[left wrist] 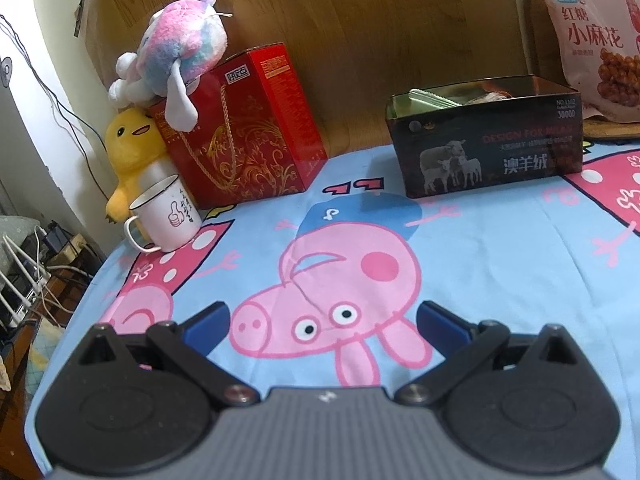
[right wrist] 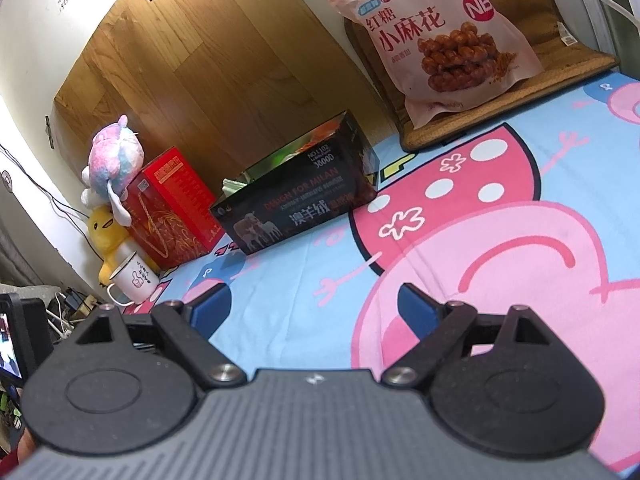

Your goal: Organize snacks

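A black open box point(left wrist: 486, 152) with sheep printed on its side stands on the cartoon bedsheet, with snack packets lying inside it. The same box point(right wrist: 298, 206) appears far ahead in the right wrist view. A large pink snack bag point(left wrist: 596, 40) leans at the far right on a woven mat; the bag point(right wrist: 440, 40) stands upright behind the box. My left gripper point(left wrist: 322, 314) hovers open over the sheet, well short of the box, holding nothing. My right gripper point(right wrist: 314, 300) is likewise open and empty above the sheet.
A red gift box point(left wrist: 248, 128) stands at the back left with a pastel plush point(left wrist: 172, 56) on top, a yellow duck plush point(left wrist: 132, 148) and a white mug point(left wrist: 164, 214) beside it. A wooden board point(left wrist: 340, 28) backs the bed. Cables and devices point(left wrist: 36, 264) sit past the left edge.
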